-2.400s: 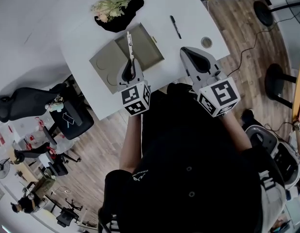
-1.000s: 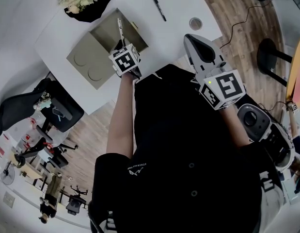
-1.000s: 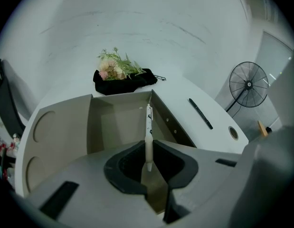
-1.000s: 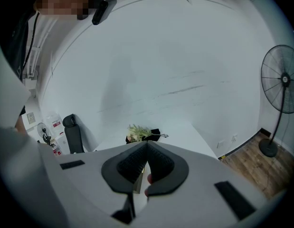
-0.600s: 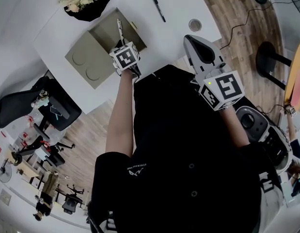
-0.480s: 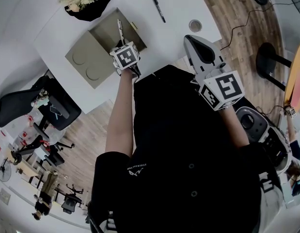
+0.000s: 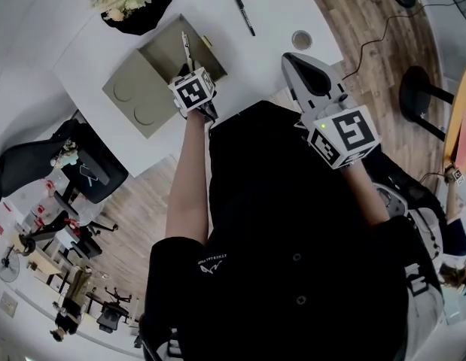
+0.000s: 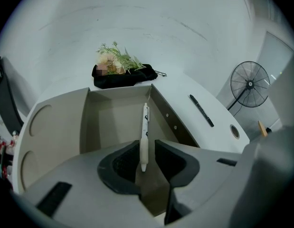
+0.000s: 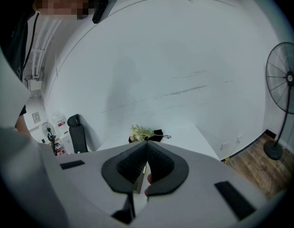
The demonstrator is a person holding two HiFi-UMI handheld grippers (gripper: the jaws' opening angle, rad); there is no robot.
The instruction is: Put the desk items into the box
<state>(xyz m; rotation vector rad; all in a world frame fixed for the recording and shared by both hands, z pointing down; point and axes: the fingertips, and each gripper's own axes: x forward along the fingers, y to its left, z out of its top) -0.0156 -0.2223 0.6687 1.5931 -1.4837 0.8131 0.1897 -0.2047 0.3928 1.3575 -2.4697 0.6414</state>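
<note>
Grippers, two: left gripper (image 8: 147,145) with jaws closed to a narrow gap on the lower end of one white pen (image 8: 145,125), which stands out forward along the jaws, its far end over the open box; right gripper (image 9: 147,146) with jaws brought together at the tips and nothing gripped, held up off the near edge of the table, at the person's right side. Box (image 8: 106,122), one, khaki, open, on the white table (image 7: 281,2), with a flat lid flap (image 7: 131,96) folded out to its left bearing two round recesses; no item can be seen lying inside. Pens, two in all: the white one in the left gripper above the box, and one black pen (image 7: 245,13) lying on the table to the right of the box, apart from it. Small round item (image 7: 302,39), one, on the table near the right edge, nearer the person than the black pen; what it is cannot be told. Bunch of flowers (image 8: 116,61), one, resting on one black cloth (image 8: 135,76) just beyond the far wall of the box. Floor fan (image 8: 250,84), one, standing off the table at the right
</note>
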